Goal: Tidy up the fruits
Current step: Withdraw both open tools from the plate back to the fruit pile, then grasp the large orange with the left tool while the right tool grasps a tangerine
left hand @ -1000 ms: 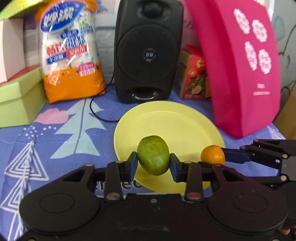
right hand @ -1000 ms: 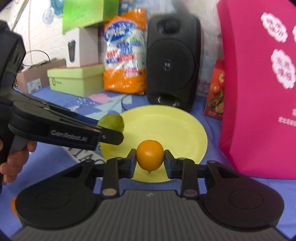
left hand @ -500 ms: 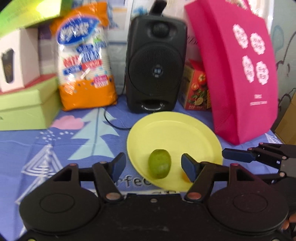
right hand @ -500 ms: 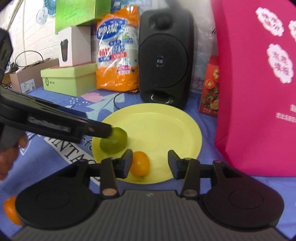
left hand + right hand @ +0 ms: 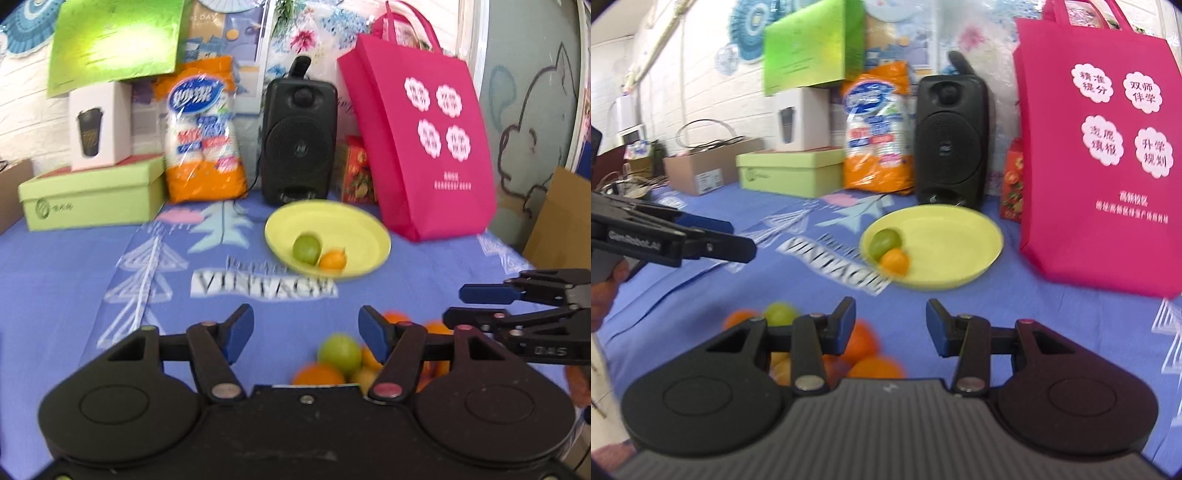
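Your left gripper (image 5: 306, 328) jaws, empty, are closing; right gripper (image 5: 891, 320) jaws spread, empty. Ahead, green fruit (image 5: 306, 249) touches small orange (image 5: 333, 259) on yellow plate (image 5: 354, 229).

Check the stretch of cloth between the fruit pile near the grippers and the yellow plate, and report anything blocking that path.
Nothing visible blocks it. Between the fruit pile and the yellow plate lies only flat blue tablecloth with printed lettering. The plate already holds a green fruit and an orange one at its near side; the far part is bare.
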`<state>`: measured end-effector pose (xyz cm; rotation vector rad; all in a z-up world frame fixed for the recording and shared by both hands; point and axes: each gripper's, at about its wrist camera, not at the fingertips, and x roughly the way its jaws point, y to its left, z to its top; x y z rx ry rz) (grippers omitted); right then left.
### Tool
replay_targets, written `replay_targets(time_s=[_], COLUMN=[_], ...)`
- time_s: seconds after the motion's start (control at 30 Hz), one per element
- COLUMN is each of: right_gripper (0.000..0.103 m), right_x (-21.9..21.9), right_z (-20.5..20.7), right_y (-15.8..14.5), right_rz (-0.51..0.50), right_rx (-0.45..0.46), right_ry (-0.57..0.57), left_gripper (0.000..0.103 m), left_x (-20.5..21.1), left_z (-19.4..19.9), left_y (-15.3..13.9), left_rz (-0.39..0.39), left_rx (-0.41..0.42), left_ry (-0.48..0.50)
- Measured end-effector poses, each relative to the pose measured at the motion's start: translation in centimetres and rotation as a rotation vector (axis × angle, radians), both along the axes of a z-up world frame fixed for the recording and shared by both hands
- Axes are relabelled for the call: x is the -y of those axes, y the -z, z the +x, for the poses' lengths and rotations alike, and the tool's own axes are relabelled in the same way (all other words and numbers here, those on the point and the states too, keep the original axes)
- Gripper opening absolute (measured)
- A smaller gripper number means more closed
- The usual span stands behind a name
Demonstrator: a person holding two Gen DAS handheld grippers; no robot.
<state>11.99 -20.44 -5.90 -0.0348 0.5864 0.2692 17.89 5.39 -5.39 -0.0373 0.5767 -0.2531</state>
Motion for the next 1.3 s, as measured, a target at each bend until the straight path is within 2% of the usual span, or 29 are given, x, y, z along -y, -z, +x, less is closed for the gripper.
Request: replay_targets(time_s=[0.2, 0.33, 0.43, 0.53, 0.67, 0.8, 1.0, 1.23, 1.3], right_gripper=[0.041, 0.041, 0.042, 0.046, 0.053, 0.053, 0.053, 0.053, 0.050], right_x=[-2.5, -3.7, -4.3, -4.6, -4.5, -4.6, -4.8, -5.1, -5.3], right_z=[-4.6, -6.0, -6.3, -6.1, -5.7, -5.0, -4.2, -2.9, -2.6], right_y=[1.0, 1.8, 2.8, 4.0, 4.5, 4.8, 5.1, 5.3, 5.4], right_rz=[0.014, -0.023, -0.030, -0.061, -0.062, -0.061, -0.053, -0.048, -0.050], right_rx=[-0.027, -0.053, -0.092, -0.125, -0.127, -0.124, -0.120, -0.118, -0.116], right_ry=[-0.105, -0.136, -0.155, -0.140, -0.122, -0.131, -0.140, -0.145, -0.143], left_gripper=[0.062, 0.062, 0.062, 0.062, 0.062, 0.054, 0.052, 0.040, 0.040], left_x=[0.1, 0.2, 0.9, 1.8, 2.3, 2.6, 2.8, 2.6, 2.2], left_z=[-3.5, -3.8, -3.6, -3.1, -1.9, -0.7, 0.9, 1.5, 1.7], left_y=[2.4, 3.6, 4.6, 5.4, 6.1, 6.2, 6.4, 6.5, 6.5], left_rz=[0.015, 0.017, 0.061, 0.106, 0.099, 0.085, 0.066, 0.048, 0.026], left_rx=[-0.037, -0.068, -0.081, -0.096, -0.116, -0.114, -0.124, -0.126, -0.133], left_ry=[0.002, -0.010, -0.011, -0.014, -0.012, 0.011, 0.021, 0.024, 0.024])
